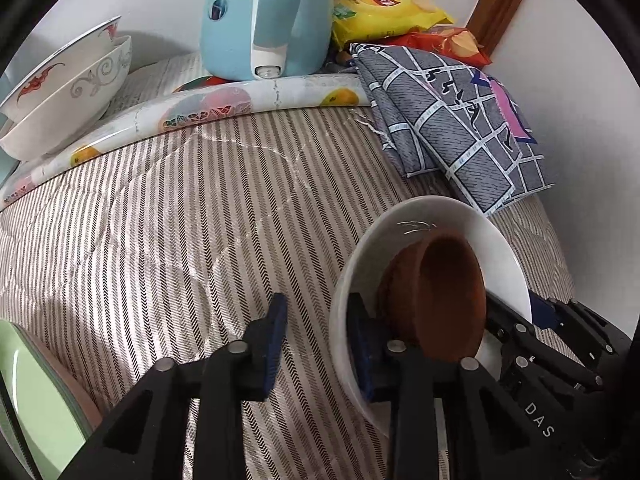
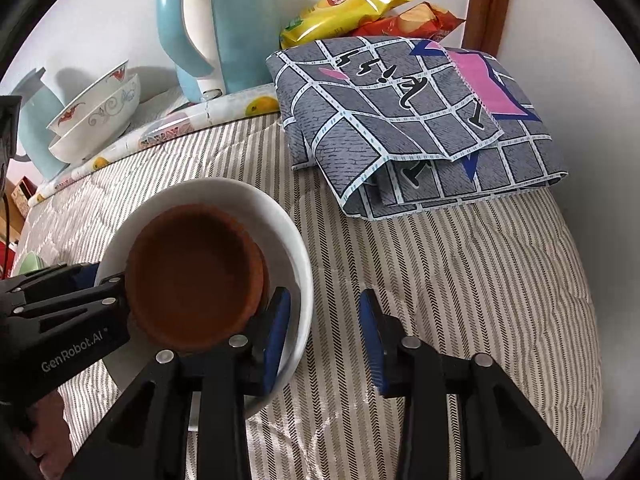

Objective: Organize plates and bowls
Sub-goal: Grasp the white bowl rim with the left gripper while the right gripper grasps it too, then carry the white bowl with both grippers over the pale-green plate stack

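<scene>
A white bowl (image 1: pixel 496 240) (image 2: pixel 280 216) sits on the striped cloth with brown bowls (image 1: pixel 448 292) (image 2: pixel 192 272) nested in it. My left gripper (image 1: pixel 320 344) is open astride the white bowl's left rim, one finger inside, one outside. My right gripper (image 2: pixel 326 332) is open astride the opposite rim, its left finger inside the bowl, its right finger outside. The right gripper's body shows in the left wrist view (image 1: pixel 560 344). Two patterned white bowls (image 1: pixel 60 92) (image 2: pixel 96 116) are stacked at the far left. A green plate (image 1: pixel 36 408) lies at my left edge.
A light blue kettle (image 1: pixel 264 20) (image 2: pixel 212 32) stands at the back on a fruit-print mat (image 1: pixel 200 108). A folded grey checked cloth (image 1: pixel 460 120) (image 2: pixel 412 120) and snack bags (image 1: pixel 384 12) (image 2: pixel 344 12) lie at the back right by the wall.
</scene>
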Available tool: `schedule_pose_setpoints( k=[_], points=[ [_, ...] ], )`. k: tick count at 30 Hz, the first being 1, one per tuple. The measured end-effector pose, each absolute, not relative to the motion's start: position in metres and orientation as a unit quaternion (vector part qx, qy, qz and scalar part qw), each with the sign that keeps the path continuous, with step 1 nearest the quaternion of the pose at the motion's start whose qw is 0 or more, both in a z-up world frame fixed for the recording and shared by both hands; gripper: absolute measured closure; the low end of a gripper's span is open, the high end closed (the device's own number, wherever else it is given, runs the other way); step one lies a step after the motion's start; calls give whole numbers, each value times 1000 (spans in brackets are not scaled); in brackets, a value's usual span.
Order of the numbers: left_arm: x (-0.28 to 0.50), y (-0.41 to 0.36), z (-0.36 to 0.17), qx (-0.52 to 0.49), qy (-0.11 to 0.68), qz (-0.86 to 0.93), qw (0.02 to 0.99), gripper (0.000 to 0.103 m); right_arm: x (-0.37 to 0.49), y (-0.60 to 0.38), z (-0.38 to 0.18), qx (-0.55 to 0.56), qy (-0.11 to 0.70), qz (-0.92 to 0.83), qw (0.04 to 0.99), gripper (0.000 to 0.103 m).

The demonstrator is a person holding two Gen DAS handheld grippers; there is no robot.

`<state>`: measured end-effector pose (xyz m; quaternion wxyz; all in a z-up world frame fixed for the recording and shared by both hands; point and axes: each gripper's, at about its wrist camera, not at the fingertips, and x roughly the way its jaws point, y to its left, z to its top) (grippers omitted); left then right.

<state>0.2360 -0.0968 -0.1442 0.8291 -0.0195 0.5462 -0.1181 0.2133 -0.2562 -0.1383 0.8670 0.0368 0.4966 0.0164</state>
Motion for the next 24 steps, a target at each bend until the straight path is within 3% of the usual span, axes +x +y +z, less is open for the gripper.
schedule_pose_setpoints(
  k=[5,24],
  points=[
    [232,-103,-143,-13,538,-129,833,92,211,-252,-137,48,492,34,869,91],
    [230,-105,-142,-22,524,-124,842,93,209,-251,-137,62,478,25,876,91]
  ],
)
